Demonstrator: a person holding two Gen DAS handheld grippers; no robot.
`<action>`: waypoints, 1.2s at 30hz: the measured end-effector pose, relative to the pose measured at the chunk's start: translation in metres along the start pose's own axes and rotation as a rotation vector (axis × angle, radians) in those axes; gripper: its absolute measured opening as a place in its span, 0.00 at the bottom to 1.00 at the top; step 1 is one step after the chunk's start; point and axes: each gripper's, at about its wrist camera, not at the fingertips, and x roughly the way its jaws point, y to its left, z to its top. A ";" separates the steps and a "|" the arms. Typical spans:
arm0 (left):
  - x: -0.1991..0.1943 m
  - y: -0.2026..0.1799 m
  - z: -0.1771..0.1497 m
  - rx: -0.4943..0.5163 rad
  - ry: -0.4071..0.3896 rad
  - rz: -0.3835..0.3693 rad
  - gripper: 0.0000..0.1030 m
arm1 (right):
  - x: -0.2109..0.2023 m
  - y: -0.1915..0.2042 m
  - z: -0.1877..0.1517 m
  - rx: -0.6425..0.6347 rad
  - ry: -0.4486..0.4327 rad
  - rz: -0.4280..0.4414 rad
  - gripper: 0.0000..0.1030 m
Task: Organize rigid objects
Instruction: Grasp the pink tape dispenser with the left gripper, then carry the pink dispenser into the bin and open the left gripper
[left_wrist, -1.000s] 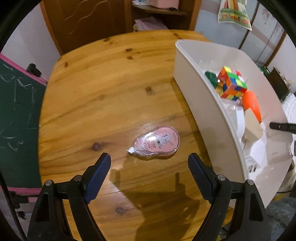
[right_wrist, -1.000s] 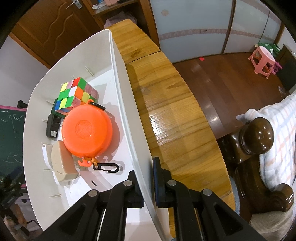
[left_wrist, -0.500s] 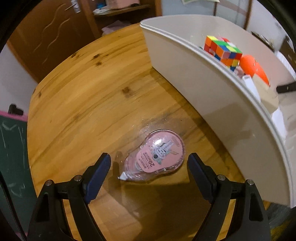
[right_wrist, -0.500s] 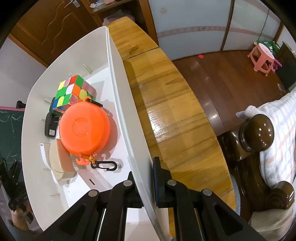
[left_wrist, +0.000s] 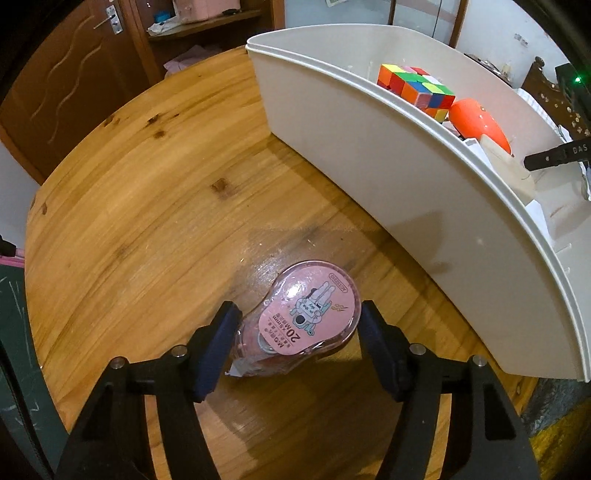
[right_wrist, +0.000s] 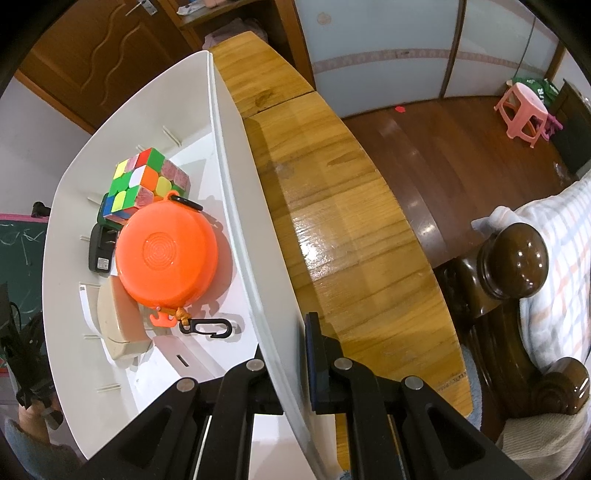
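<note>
Left tongs (left_wrist: 297, 345) closing astride the pink tape dispenser (left_wrist: 303, 319) — not yet gripping; right tongs (right_wrist: 288, 365) clenched on the bin (right_wrist: 236, 155) wall.

"20M×5mm" on pink tape dispenser (left_wrist: 308, 315)

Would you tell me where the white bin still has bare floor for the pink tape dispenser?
Free: the white bin floor beyond the puzzle cube, toward its far end. Crowded: the middle, around the orange bowl.
</note>
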 end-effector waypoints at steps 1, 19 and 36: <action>-0.001 -0.001 -0.002 -0.004 -0.007 0.004 0.68 | 0.001 0.000 0.000 0.001 0.002 0.002 0.07; -0.108 -0.026 0.014 -0.167 -0.148 0.034 0.68 | 0.005 -0.003 -0.002 0.003 -0.001 0.016 0.07; -0.155 -0.092 0.120 -0.181 -0.245 -0.030 0.68 | 0.005 -0.009 -0.005 -0.022 -0.014 0.061 0.08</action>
